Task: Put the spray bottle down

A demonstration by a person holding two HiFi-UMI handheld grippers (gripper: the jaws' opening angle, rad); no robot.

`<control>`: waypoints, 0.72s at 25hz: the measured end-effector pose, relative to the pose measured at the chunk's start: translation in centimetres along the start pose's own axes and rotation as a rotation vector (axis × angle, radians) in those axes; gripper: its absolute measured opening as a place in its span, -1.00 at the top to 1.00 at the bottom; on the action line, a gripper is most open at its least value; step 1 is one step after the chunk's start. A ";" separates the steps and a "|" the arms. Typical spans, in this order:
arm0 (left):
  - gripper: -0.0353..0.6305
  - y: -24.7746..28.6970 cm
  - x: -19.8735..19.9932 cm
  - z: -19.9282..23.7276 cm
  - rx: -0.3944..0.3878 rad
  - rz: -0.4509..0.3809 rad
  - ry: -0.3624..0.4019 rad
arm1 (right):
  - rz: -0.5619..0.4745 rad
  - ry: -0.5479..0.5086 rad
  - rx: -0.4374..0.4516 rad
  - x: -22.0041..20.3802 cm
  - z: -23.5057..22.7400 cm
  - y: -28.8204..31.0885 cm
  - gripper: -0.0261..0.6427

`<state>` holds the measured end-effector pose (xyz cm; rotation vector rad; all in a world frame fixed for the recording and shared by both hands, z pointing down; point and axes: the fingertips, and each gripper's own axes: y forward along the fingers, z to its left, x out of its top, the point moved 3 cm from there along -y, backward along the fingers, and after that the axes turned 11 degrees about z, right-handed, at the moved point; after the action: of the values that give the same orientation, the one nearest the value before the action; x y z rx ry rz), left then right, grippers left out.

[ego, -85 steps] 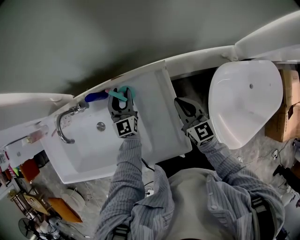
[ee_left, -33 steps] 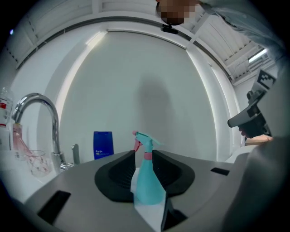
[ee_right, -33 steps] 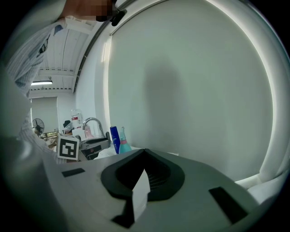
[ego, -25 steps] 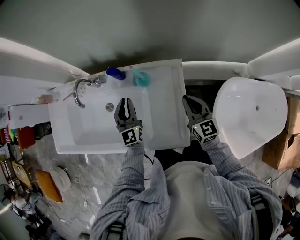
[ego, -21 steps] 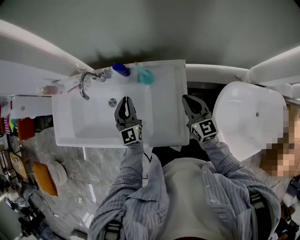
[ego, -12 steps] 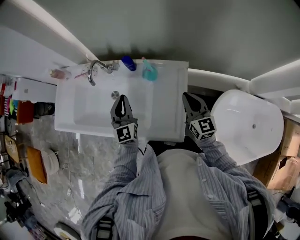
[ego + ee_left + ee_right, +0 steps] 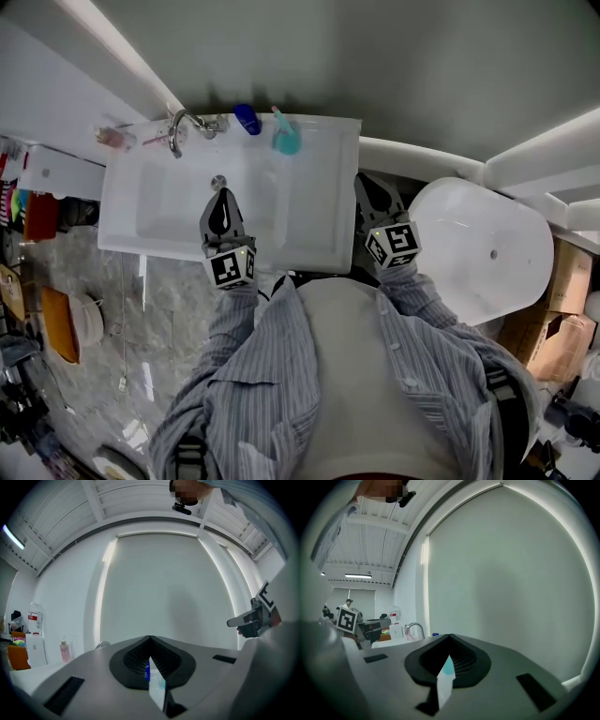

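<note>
Evidently released: the spray bottle [image 7: 287, 141] stands on the back ledge of the sink [image 7: 319, 220], just beside a blue bottle [image 7: 247, 119]; the flat ledge probably steadies it. Its long axis looks upright, nozzle toward the wall. Left claw [image 7: 221, 196] has just closed, nothing between; right claw [image 7: 362, 180] is closed and empty.

Bathroom with washbasin [image 7: 323, 178] and toilet [image 7: 478, 248]
</note>
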<state>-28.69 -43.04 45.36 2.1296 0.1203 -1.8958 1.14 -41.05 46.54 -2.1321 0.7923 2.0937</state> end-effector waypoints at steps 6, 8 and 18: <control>0.89 -0.7 1.1 -0.6 -0.018 -0.017 0.001 | -0.037 -0.012 -0.025 1.3 0.1 -0.4 0.88; 0.89 -0.8 1.2 -0.6 -0.024 -0.017 0.006 | -0.051 -0.017 -0.036 1.7 0.1 -0.6 0.88; 0.89 -0.2 1.6 -1.2 -0.065 -0.017 0.003 | -0.089 -0.025 -0.035 3.1 0.2 -0.9 0.88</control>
<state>-27.42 -42.76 43.89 2.0953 0.1986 -1.8716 1.19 -41.19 43.35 -2.1115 0.6503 2.1006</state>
